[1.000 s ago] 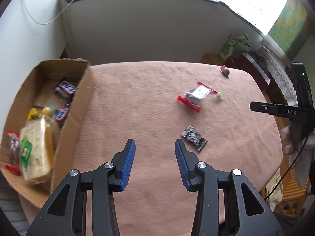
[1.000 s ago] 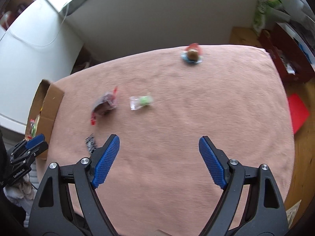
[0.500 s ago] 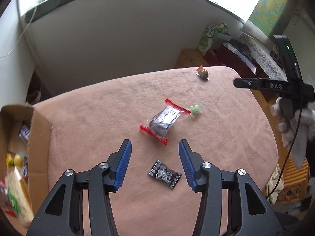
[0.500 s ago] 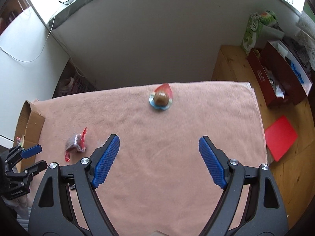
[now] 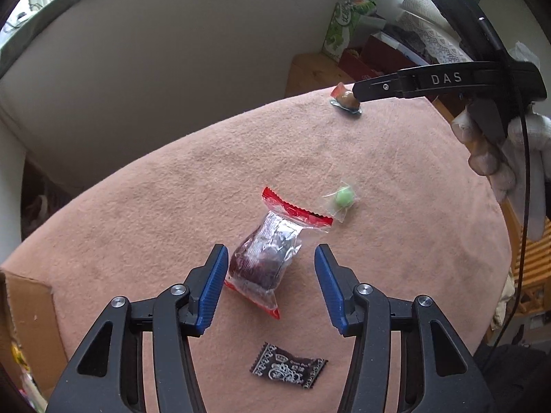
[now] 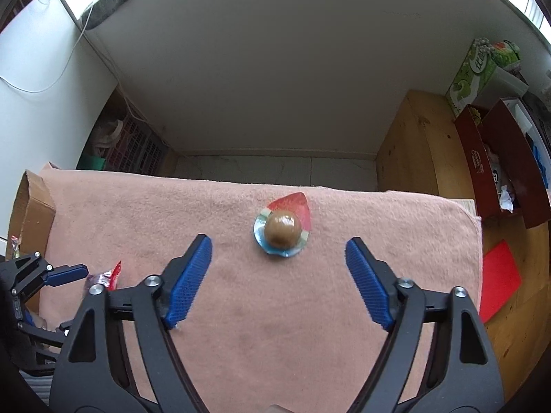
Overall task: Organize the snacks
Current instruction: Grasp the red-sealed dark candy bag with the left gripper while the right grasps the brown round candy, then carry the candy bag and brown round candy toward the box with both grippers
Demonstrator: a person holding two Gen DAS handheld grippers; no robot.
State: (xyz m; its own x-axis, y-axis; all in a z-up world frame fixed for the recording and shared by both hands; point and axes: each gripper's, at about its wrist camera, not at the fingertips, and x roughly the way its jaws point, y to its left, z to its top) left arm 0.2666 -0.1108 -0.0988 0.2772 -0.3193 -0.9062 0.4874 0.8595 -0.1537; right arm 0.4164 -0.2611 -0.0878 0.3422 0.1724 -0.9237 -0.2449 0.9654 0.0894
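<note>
My left gripper (image 5: 271, 261) is open, its blue pads on either side of a clear red-edged packet with a dark snack (image 5: 268, 258) lying on the pink cloth (image 5: 137, 213). A black candy wrapper (image 5: 288, 369) lies nearer to me, a green candy (image 5: 343, 197) just beyond. My right gripper (image 6: 279, 251) is open, just short of a brown ball snack in a blue and red cup wrapper (image 6: 281, 229). That snack also shows in the left wrist view (image 5: 346, 100), under the right gripper's finger. The cardboard box (image 5: 24, 316) is at the left edge.
The cloth-covered table ends close behind the brown snack, with a white wall beyond. A wooden cabinet (image 6: 420, 144) with a green carton (image 6: 478, 69) and a red box (image 6: 499, 161) stands to the right. A red sheet (image 6: 499, 278) lies on the floor.
Both grippers have moved forward. The left swung away from the box and now straddles the red-edged packet. The right has closed in on the brown ball snack. Both stay open.
</note>
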